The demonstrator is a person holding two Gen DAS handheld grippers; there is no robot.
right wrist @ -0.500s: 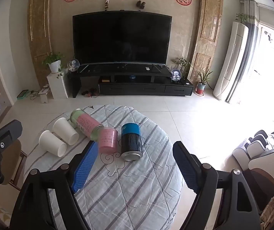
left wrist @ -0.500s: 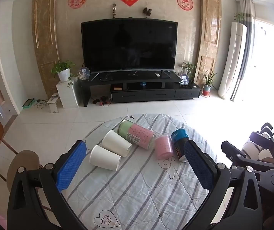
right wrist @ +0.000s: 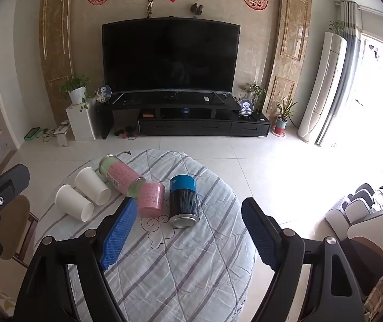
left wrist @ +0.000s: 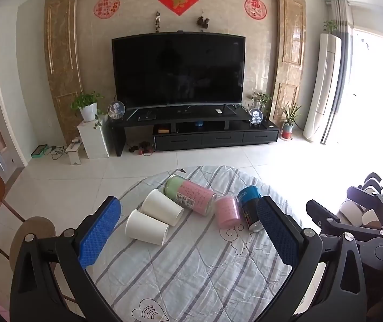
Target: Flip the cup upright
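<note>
Now both grippers sit a little lower and closer to the table than half a second ago, so the cups loom larger between the fingers; nothing on the cloth has moved, and I judge this an approach, with no cup yet touched.

Nearest the right wrist camera, the right gripper (right wrist: 186, 237) hovers above the table (right wrist: 191, 281) with its jaws spread wide and nothing between them. Its blue left pad (right wrist: 117, 237) hangs just in front of the pink cup (right wrist: 151, 197) at 11 o'clock. Straight ahead at 12 o'clock lies the blue-and-black can (right wrist: 183, 201), on its side with its open mouth toward the camera, just beside the pink cup. That can looks like the easiest first pick for this hand.

The left gripper (left wrist: 188, 234) is likewise wide open and empty, held over the striped cloth and pointing toward the TV (left wrist: 178, 71). At its 11 o'clock lie 2 white paper cups (left wrist: 148, 226), side by side and touching, mouths turned toward 4 o'clock. Beyond them, at 12 o'clock, the tall pink-and-green bottle (left wrist: 191, 194) lies tilted across the cloth, its end meeting the pink cup at 1 o'clock.

All 5 containers are on their sides, so the whole task remains. The paper cups should crush easily, so a light squeeze seems wise.
</note>
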